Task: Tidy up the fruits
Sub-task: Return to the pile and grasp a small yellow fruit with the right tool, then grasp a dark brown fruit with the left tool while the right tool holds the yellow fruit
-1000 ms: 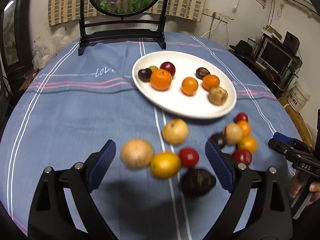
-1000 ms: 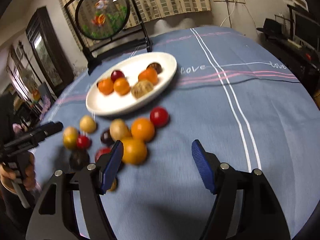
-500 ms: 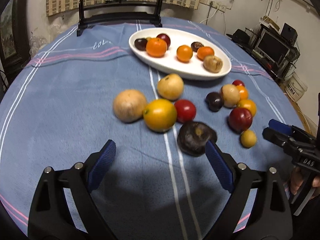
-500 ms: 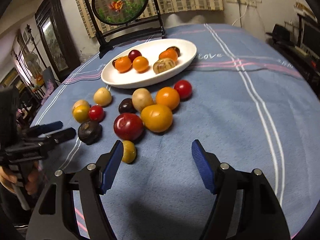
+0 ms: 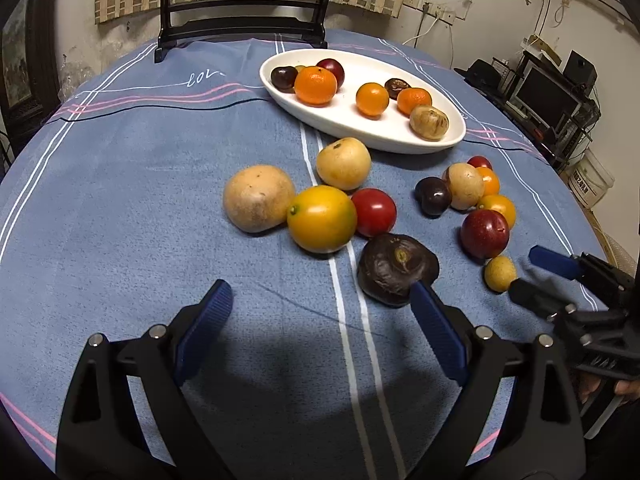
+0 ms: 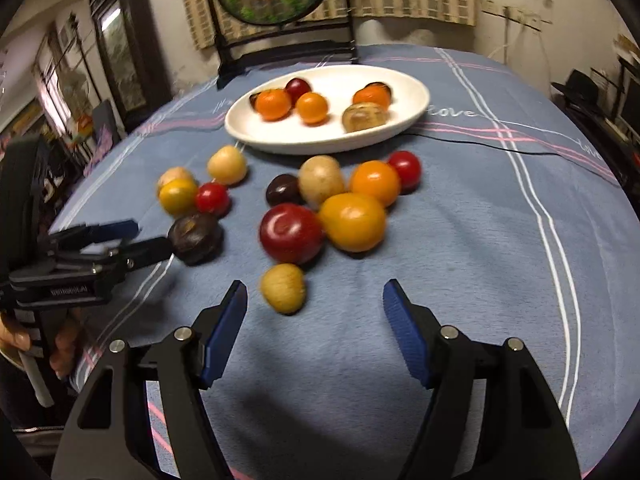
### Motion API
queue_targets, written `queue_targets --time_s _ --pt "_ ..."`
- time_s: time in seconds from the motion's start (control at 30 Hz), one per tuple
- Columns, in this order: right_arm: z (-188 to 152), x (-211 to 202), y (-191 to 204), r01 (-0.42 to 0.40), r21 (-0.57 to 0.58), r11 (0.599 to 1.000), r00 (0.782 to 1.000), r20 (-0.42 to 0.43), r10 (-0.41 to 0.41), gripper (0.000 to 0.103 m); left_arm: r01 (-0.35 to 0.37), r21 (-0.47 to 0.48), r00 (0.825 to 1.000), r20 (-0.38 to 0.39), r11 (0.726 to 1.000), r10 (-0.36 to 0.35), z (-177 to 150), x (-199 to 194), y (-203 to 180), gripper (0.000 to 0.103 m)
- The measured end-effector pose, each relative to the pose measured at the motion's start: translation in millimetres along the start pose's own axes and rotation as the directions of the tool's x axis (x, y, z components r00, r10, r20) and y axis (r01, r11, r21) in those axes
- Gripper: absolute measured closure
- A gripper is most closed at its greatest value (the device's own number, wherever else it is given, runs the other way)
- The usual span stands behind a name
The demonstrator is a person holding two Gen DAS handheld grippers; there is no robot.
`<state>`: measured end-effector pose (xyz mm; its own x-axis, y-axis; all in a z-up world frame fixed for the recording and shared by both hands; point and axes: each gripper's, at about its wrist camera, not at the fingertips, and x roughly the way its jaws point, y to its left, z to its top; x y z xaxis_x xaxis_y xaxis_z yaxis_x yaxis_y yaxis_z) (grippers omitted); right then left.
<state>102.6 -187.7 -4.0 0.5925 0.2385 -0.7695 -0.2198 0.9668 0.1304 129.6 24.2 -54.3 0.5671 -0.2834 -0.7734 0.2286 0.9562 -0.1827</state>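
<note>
The small yellow fruit point(image 6: 283, 288) lay on the counter point(image 6: 460, 240) just ahead of the right gripper point(image 6: 314, 312), whose fingers had just been narrowing, nothing between them. Round, firm and likely to roll, it wanted pinching across its middle. Only the left view showed the dark wrinkled fruit point(image 5: 396, 268) touching the spread, empty left gripper point(image 5: 320, 312).
</note>
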Motion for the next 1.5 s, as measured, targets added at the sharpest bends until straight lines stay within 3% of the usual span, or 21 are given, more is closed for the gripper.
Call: queue_targets --time_s 0.1,0.17,0.27,0.33,0.53,0.7,0.87,0.97,1.03,1.07,1.17,1.2,1.5 --pt "2 9 10 0.006 -0.033 0.999 0.999 -0.038 -0.008 0.054 0.007 -0.012 1.0 -0.003 1.0 -0.007 1 1 2 0.011" --pt "3 16 18 0.031 -0.061 0.998 0.998 -0.047 -0.034 0.055 0.011 -0.015 1.0 -0.007 1.0 -0.011 1 1 2 0.011" --pt "5 20 22 0.064 -0.087 0.994 0.997 -0.03 -0.066 0.073 0.01 -0.01 1.0 -0.015 1.0 -0.01 0 3 1 0.011" --pt "6 19 17 0.044 -0.062 0.997 0.999 -0.017 -0.045 0.078 0.007 -0.005 1.0 -0.017 1.0 -0.008 0 3 0 0.011" --pt "4 11 0 -0.04 0.02 0.999 0.999 -0.002 0.04 0.078 -0.023 0.071 1.0 -0.007 0.997 0.023 -2 0 -17 0.011" --pt "-2 0 -16 -0.092 0.074 0.993 0.996 0.018 0.091 0.078 0.044 0.082 0.997 -0.066 0.996 -0.038 -1 11 -37 0.011" --pt "-7 -7 -31 -0.149 0.115 0.982 0.988 0.043 0.145 0.078 -0.016 0.081 0.997 -0.074 0.997 0.022 5 21 -47 0.012" --pt "-9 -10 -35 -0.178 0.133 0.975 0.983 0.06 0.171 0.078 -0.064 0.089 0.995 -0.071 0.994 0.071 8 26 -53 0.018" --pt "-10 -11 -35 -0.187 0.132 0.973 0.981 0.066 0.18 0.078 -0.103 0.103 0.992 -0.063 0.989 0.11 11 29 -57 0.035" --pt "-10 -11 -34 -0.19 0.129 0.973 0.981 0.069 0.182 0.078 -0.127 0.111 0.99 -0.055 0.986 0.133 12 30 -58 0.038" --pt "-10 -13 -34 -0.194 0.124 0.973 0.98 0.077 0.185 0.078 -0.123 0.114 0.991 -0.045 0.986 0.129 13 29 -59 0.046" --pt "-10 -13 -34 -0.195 0.124 0.973 0.979 0.079 0.186 0.078 -0.113 0.117 0.992 -0.041 0.987 0.119 13 28 -59 0.054" --pt "-9 -13 -34 -0.187 0.127 0.974 0.981 0.083 0.178 0.078 -0.037 0.082 0.998 -0.05 0.996 0.041 5 10 -48 0.055"
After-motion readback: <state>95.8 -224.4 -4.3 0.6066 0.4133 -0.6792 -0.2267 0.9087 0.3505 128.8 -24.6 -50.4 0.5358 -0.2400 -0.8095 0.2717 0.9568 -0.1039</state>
